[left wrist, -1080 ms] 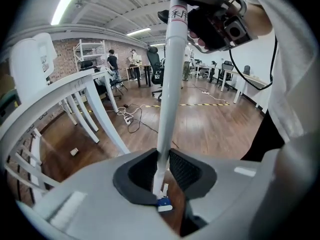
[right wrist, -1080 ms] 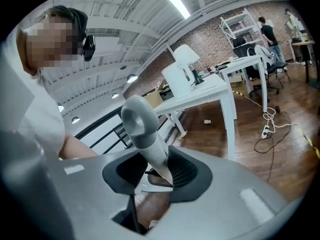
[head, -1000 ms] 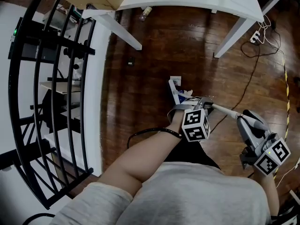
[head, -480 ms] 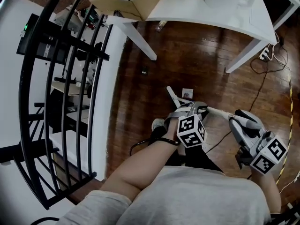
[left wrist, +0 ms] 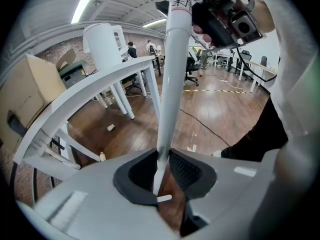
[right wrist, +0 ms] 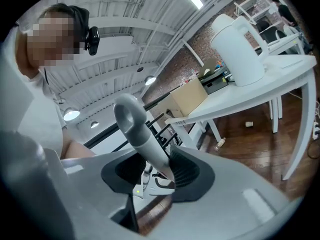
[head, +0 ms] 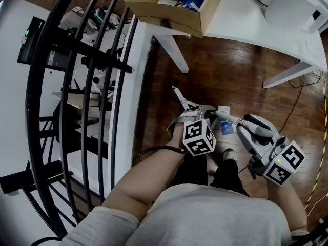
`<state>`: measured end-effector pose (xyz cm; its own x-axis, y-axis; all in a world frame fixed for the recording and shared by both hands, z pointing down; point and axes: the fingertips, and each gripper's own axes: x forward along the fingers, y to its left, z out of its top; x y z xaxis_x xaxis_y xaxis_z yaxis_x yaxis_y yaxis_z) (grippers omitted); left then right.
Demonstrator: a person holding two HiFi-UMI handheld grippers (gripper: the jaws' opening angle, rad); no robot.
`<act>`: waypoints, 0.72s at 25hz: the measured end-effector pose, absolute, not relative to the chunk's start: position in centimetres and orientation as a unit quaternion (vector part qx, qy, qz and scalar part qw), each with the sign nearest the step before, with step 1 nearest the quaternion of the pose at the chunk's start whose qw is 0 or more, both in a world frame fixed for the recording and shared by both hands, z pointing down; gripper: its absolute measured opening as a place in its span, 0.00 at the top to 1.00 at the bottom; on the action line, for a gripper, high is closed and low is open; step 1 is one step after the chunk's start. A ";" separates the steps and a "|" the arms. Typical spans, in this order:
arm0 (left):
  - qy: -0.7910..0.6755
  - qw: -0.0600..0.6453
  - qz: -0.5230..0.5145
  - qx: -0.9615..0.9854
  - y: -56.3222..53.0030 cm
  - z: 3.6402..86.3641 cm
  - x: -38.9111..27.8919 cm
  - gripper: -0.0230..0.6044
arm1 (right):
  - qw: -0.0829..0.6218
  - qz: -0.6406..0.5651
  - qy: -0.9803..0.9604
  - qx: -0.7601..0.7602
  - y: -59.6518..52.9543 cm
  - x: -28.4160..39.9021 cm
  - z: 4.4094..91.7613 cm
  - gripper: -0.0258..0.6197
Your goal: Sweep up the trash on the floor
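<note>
The trash in the head view is a small white card (head: 224, 109) and a blue scrap (head: 227, 128), lying close together on the dark wooden floor (head: 230, 70) just ahead of the person's shoe (head: 229, 155). Right over them slants a white pole (head: 228, 118), which runs from lower right to upper left; its working end cannot be seen. The left claw (head: 201, 110) is closed round the pole's thin shaft, and in the left gripper view the shaft (left wrist: 170, 84) rises straight out from between the two dark pads (left wrist: 187, 171), which press against it. The right claw (head: 251, 132) grips the pole's thick grey grip (head: 259, 124); the right gripper view shows that grip (right wrist: 142, 134), with a loop at its tip, pinched between the pads (right wrist: 187, 171). The two claws sit near each other along the pole, left ahead of right. In the left gripper view more litter shows on the floor: a pale scrap (left wrist: 110, 127), a small bottle (left wrist: 102, 156) by a table leg, and bits of paper (left wrist: 192, 148). Beyond stands a white table (head: 246, 22) bearing an open cardboard box (head: 169, 12) and a white container (head: 292, 4). A black metal rack (head: 77, 86) fills the left side, and a yellow-marked cable (head: 320, 137) trails along the right edge.
</note>
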<state>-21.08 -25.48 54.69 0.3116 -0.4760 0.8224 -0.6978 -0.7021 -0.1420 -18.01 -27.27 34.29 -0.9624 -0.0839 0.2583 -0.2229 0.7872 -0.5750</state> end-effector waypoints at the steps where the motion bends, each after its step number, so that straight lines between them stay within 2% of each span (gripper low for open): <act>1: -0.365 0.120 0.463 0.799 -25.4 55.1 -22.9 0.85 | 0.109 0.317 -0.939 0.082 -27.2 -19.7 34.7 0.73; 9: -0.338 0.115 0.487 0.797 -25.2 57.3 -32.4 0.85 | 0.103 0.330 -0.935 0.080 -27.1 -28.5 37.5 0.73; 18: -0.292 0.106 0.501 0.808 -25.8 59.4 -33.1 0.85 | 0.105 0.342 -0.924 0.138 -27.3 -29.0 39.8 0.73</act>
<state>-33.11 -25.77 59.36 0.3278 -0.3657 0.8711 -0.5789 -0.8064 -0.1208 -29.01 -27.26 39.77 -0.9396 -0.1839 0.2885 -0.3275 0.7279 -0.6024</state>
